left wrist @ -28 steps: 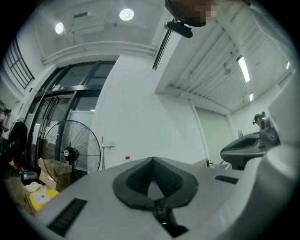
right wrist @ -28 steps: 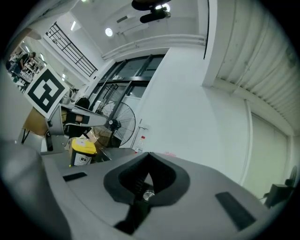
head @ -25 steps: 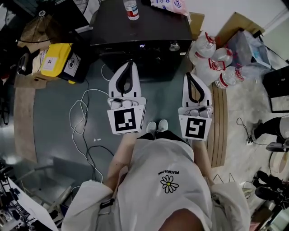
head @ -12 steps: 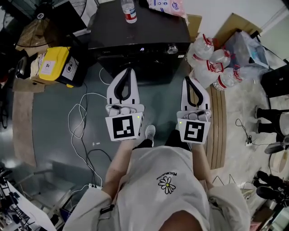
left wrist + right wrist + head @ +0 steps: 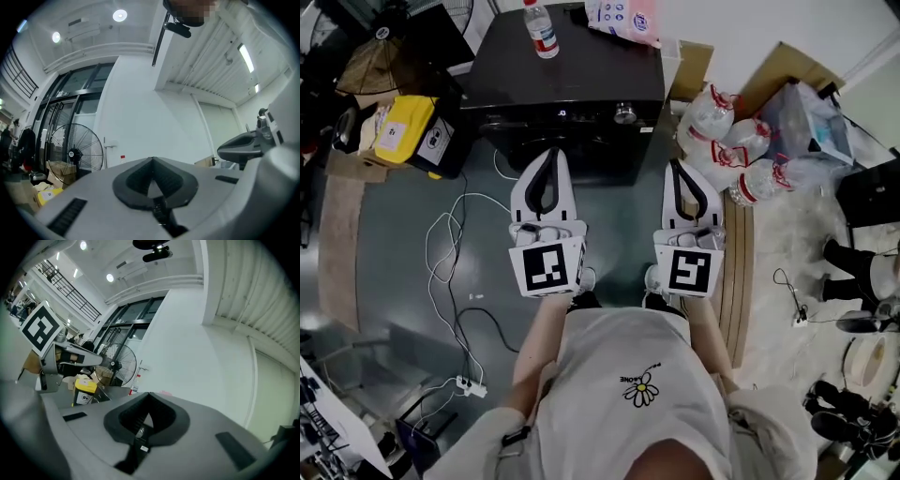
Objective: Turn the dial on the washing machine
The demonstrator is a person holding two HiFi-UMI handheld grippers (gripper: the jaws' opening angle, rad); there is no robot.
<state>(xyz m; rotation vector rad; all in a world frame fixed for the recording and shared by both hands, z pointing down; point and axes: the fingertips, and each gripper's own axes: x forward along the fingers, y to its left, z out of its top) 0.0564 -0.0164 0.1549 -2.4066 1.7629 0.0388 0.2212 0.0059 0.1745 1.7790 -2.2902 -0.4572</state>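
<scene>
Head view: dial (image 5: 624, 114) ahead of closed, empty left gripper (image 5: 547, 153) and right gripper (image 5: 675, 164), untouched.

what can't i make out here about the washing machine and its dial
- Dial setting: too small in the head view; both gripper views point up at wall and ceiling, missing it.
- Display reading: too small, head view.
- Washing machine door: foreshortened to a dark strip by the steep downward head view.
- Pink packet on top: cut off by the head view's upper edge.

Black washing machine (image 5: 581, 70), silver dial (image 5: 624, 114), yellow box (image 5: 397, 131)
</scene>
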